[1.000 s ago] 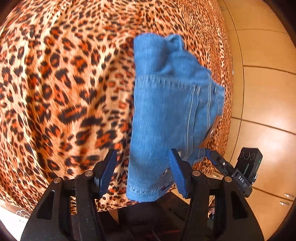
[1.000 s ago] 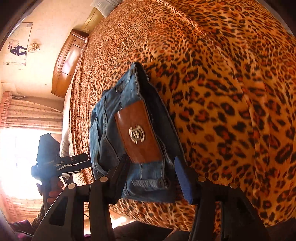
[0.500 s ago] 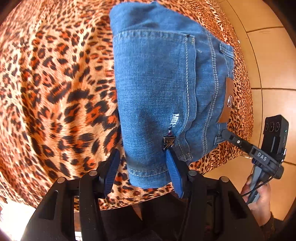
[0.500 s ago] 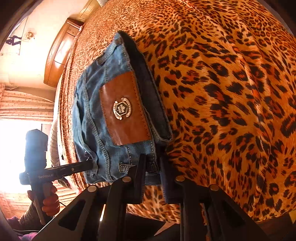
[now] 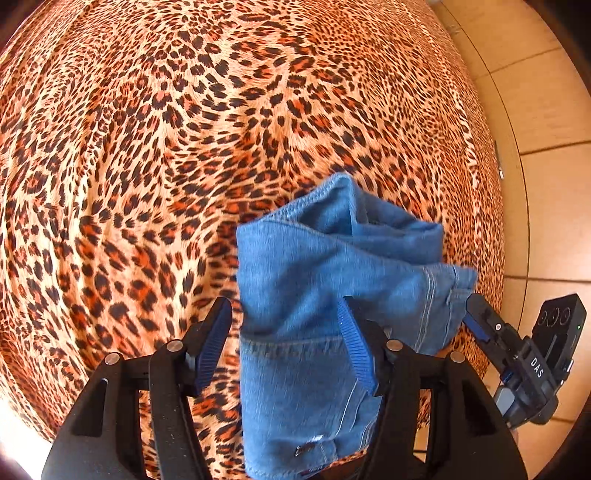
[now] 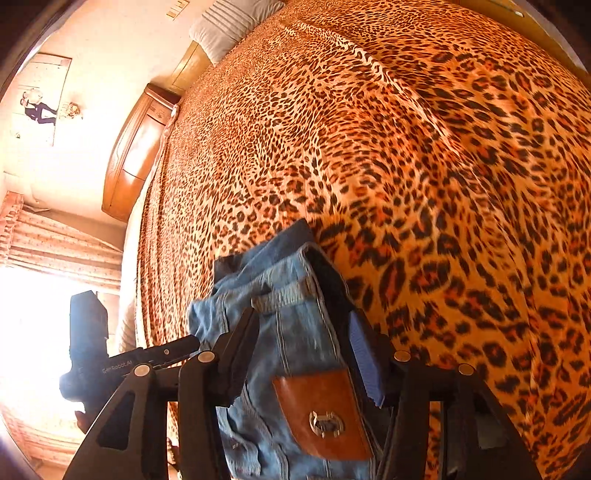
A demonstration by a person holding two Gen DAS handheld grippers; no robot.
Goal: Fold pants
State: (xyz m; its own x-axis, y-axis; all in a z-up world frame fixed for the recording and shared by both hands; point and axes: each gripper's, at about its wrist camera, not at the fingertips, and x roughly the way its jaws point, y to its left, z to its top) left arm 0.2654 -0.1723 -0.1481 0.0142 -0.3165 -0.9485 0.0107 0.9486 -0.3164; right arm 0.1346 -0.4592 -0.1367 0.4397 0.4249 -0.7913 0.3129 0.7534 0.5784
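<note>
The blue denim pants [image 5: 317, 295] lie as a folded bundle at the near edge of the leopard-print bed [image 5: 184, 147]. My left gripper [image 5: 284, 343] is open, its jaws wide apart on either side of the bundle's near end. The bundle's far fold stands up loosely. In the right wrist view the pants [image 6: 295, 339] show their brown leather waistband patch [image 6: 321, 417]. My right gripper [image 6: 306, 354] is open, jaws straddling the waistband end. Each gripper shows at the edge of the other's view.
The bed cover spreads wide beyond the pants. A tiled floor [image 5: 546, 110] lies to the right of the bed. A wooden headboard [image 6: 136, 155], a pillow [image 6: 229, 22] and bright curtains [image 6: 48, 243] are at the far end.
Both grippers were lower and closer on the bundle half a second ago, the right one nearly shut on the waistband. Both have now opened wide and pulled back; the bundle's far fold has risen.
</note>
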